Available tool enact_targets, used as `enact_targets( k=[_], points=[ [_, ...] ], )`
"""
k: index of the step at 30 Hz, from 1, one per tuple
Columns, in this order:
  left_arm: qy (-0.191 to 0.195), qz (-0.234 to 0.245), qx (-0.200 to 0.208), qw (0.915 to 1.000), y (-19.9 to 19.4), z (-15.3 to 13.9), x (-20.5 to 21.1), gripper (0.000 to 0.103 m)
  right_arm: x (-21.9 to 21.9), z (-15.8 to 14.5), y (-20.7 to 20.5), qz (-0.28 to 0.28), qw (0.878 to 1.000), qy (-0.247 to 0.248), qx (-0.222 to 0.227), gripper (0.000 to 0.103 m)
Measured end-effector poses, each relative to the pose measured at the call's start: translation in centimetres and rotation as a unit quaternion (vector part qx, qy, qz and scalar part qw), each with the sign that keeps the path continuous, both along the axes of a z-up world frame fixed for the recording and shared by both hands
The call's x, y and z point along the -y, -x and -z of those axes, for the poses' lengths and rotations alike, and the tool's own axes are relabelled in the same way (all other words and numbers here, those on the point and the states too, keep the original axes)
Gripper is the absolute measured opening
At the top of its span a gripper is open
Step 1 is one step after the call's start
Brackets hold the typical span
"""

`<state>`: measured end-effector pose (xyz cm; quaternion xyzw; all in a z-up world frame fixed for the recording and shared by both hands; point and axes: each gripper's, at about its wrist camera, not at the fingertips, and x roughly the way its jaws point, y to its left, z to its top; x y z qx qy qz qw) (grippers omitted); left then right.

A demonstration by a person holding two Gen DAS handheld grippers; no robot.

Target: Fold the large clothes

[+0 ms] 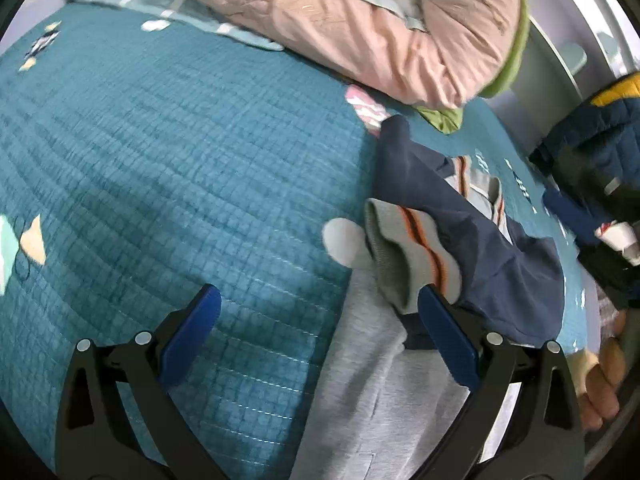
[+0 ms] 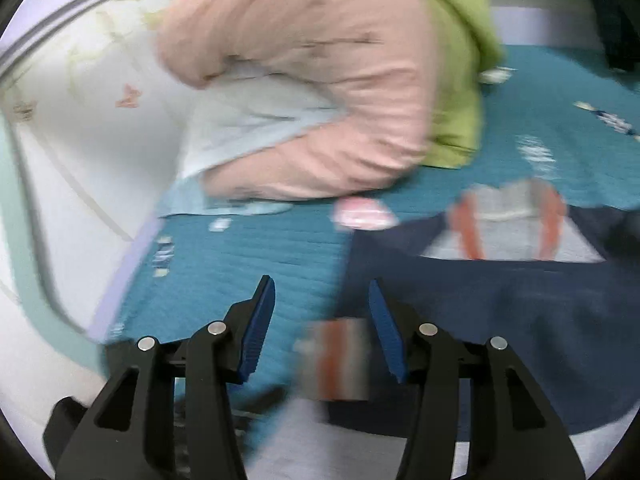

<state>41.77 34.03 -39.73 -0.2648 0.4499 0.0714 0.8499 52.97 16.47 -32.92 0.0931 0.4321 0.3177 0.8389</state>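
Navy sweatshirt (image 1: 472,236) lies partly folded on teal bedspread (image 1: 160,160); left gripper (image 1: 320,320) jaws wide apart beside striped cuff (image 1: 416,252), likely just laid inward; right gripper (image 2: 322,312) jaws also apart, holding nothing.

Left wrist camera is looking low and close across the teal quilt (image 1: 160,160); right wrist camera is facing the pink duvet (image 2: 320,100). Both are sharing quilt, duvet and navy-grey garment (image 1: 480,248).
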Motion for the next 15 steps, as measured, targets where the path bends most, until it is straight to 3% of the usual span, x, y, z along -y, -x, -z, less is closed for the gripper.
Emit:
enact_targets(
  k=[2,5,9,10,11,13,15],
  points=[
    [-0.01,0.01,0.002,0.9999,-0.2,-0.2,0.7,0.098,3.4,1.5,-0.9,0.033,0.999,0.037,-0.009,0.027],
    [-0.014,0.021,0.003,0.9997,-0.6,-0.4,1.6,0.098,9.4,3.1,-1.7,0.068,0.993,0.096,-0.015,0.015],
    [-0.018,0.041,0.012,0.9989,-1.2,-1.2,3.0,0.098,16.5,4.9,-3.1,0.111,0.981,0.153,-0.032,0.013],
    [-0.021,0.048,0.016,0.9985,-1.4,-1.6,3.5,0.098,18.0,5.8,-3.7,0.114,0.98,0.156,-0.047,0.002],
    [-0.02,0.054,0.017,0.9982,-1.7,-1.9,4.1,0.098,19.2,6.8,-4.3,0.111,0.981,0.15,-0.06,0.0],
    [-0.023,0.064,0.018,0.9976,-2.4,-2.1,4.9,0.098,21.4,8.8,-5.5,0.13,0.975,0.162,-0.084,0.0],
    [-0.04,0.072,0.009,0.9965,-3.2,-2.1,5.9,0.098,23.0,9.4,-5.9,0.149,0.971,0.172,-0.078,0.0]
  ],
)
